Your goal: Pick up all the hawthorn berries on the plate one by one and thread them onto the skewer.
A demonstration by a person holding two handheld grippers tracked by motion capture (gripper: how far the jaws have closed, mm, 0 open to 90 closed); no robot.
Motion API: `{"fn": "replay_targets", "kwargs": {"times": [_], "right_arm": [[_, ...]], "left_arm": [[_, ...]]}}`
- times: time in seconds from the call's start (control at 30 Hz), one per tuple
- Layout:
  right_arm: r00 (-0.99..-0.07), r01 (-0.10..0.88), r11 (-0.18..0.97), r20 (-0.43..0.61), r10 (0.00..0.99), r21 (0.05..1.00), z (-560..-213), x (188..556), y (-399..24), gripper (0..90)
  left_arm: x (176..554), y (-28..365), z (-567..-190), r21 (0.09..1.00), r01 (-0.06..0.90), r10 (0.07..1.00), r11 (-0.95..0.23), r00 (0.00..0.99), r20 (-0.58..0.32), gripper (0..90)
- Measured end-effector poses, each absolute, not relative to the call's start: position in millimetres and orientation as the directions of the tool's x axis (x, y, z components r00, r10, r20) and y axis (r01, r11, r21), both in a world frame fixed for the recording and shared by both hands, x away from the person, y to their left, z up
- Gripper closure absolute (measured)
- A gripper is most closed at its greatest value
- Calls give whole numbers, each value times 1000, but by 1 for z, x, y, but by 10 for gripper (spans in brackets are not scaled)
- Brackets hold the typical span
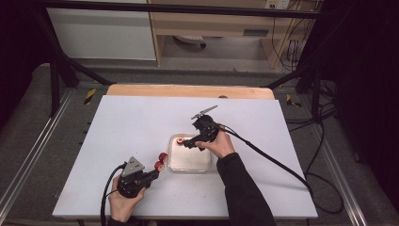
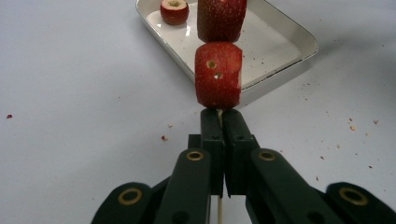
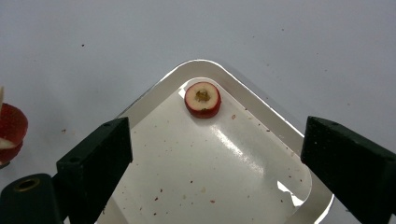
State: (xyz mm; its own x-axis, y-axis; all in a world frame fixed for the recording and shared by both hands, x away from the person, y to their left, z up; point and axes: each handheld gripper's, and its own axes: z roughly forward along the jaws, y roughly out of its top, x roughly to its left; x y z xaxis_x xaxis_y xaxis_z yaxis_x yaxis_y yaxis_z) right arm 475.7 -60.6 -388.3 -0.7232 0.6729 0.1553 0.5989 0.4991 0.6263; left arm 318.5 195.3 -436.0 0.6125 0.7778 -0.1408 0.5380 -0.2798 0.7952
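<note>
My left gripper (image 1: 153, 173) (image 2: 220, 115) is shut on a thin wooden skewer (image 2: 219, 211) near the table's front. Two red cored fruit pieces (image 1: 161, 161) are threaded on the skewer just past the jaws: the nearer piece (image 2: 218, 74) and the farther piece (image 2: 221, 18). A third red fruit piece (image 1: 179, 141) (image 2: 174, 11) (image 3: 202, 99) lies in a far corner of the white tray (image 1: 203, 165) (image 2: 289, 35) (image 3: 205, 65). My right gripper (image 1: 187, 142) (image 3: 219, 158) hovers over the tray, open wide, with nothing between its fingers (image 3: 95, 161).
The white table top (image 1: 131, 122) carries small red crumbs around the tray. The skewered fruit (image 3: 10, 133) shows at the left edge of the right gripper view. Each gripper trails a black cable (image 1: 273, 160) toward the table's front edge.
</note>
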Motion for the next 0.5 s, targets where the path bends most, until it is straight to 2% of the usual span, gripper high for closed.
{"fn": "replay_targets", "kwargs": {"times": [0.37, 0.5], "right_arm": [[-709, 631, 518, 158, 687, 578, -395, 495, -46, 119], [-715, 637, 533, 168, 679, 557, -401, 500, -37, 153]], "left_arm": [[319, 196, -435, 793, 540, 776, -282, 614, -142, 882], [319, 196, -436, 791, 541, 774, -284, 616, -144, 882]]}}
